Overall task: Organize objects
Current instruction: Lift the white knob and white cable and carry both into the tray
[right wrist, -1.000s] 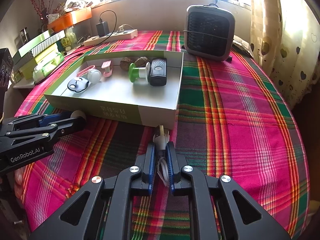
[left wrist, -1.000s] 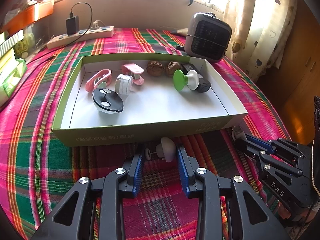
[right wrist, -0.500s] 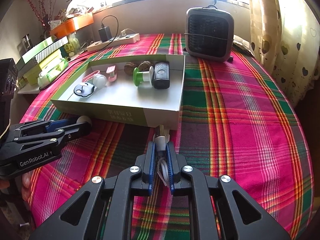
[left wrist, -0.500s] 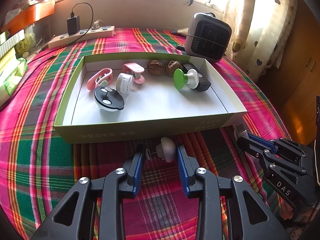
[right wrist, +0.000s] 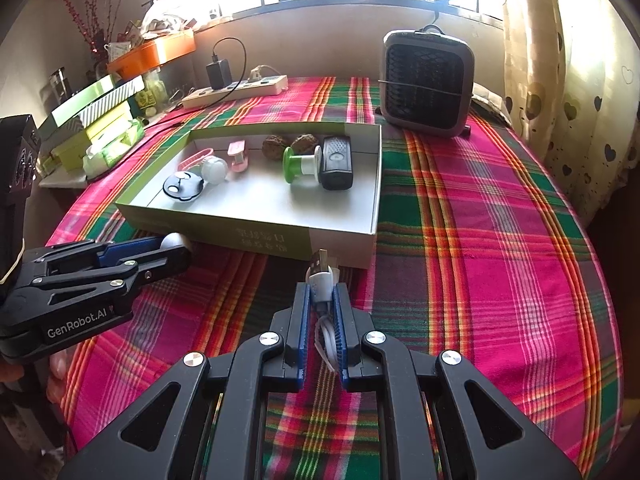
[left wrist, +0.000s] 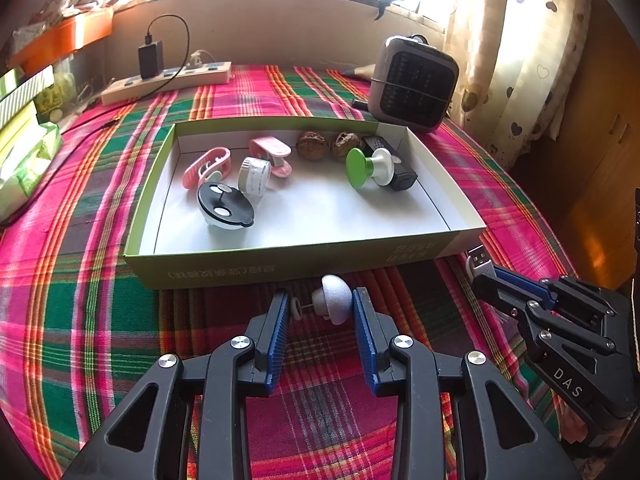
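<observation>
A shallow green-and-white cardboard box (left wrist: 304, 264) (right wrist: 280, 236) lies on the plaid tablecloth. It holds pink clips (left wrist: 208, 166), a white tape roll (left wrist: 254, 174), a black round lid (left wrist: 226, 210), two walnuts (left wrist: 311, 146), a green-and-white knob (left wrist: 366, 168) and a black remote (right wrist: 337, 158). My left gripper (left wrist: 320, 308) is shut on a small white knob (left wrist: 334, 298), just in front of the box's near wall. My right gripper (right wrist: 320, 300) is shut on a white USB cable (right wrist: 320, 276), near the box's front right corner.
A grey fan heater (left wrist: 412, 84) (right wrist: 426, 84) stands behind the box at right. A power strip with a black charger (left wrist: 168, 76) lies at the back left. Stacked boxes and tissue packs (right wrist: 100, 132) sit at the left edge. Curtains hang at right.
Both grippers have lifted and drawn back a little from the box, each still holding its object. The box contents have not moved.
</observation>
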`<action>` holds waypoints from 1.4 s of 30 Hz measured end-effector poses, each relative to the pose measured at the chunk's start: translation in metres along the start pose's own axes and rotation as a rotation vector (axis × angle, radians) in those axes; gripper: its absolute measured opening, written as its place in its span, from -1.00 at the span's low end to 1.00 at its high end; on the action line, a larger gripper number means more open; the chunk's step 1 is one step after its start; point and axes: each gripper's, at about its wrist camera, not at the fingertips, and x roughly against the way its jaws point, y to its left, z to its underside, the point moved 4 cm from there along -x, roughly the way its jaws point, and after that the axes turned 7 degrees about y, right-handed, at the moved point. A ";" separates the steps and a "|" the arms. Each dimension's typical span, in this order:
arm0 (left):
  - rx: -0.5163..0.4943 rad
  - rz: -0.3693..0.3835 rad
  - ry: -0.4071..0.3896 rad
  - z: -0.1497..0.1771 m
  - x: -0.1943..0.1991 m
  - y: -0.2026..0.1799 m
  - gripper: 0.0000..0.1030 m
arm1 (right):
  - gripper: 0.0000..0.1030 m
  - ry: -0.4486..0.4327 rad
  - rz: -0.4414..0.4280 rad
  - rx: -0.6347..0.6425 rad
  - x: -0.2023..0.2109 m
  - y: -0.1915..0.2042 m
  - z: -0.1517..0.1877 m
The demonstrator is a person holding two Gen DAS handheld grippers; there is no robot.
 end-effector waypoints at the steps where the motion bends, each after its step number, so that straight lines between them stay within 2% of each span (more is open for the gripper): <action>1: 0.000 0.000 -0.001 0.000 0.001 0.000 -0.42 | -0.76 -0.003 0.000 0.001 0.001 0.001 -0.001; 21: -0.008 0.000 -0.063 -0.014 0.024 0.002 -0.42 | -0.76 -0.056 -0.019 0.020 0.013 0.019 -0.020; 42: -0.012 0.005 -0.066 -0.049 0.011 0.012 -0.42 | -0.76 -0.063 -0.024 0.031 -0.003 0.020 -0.059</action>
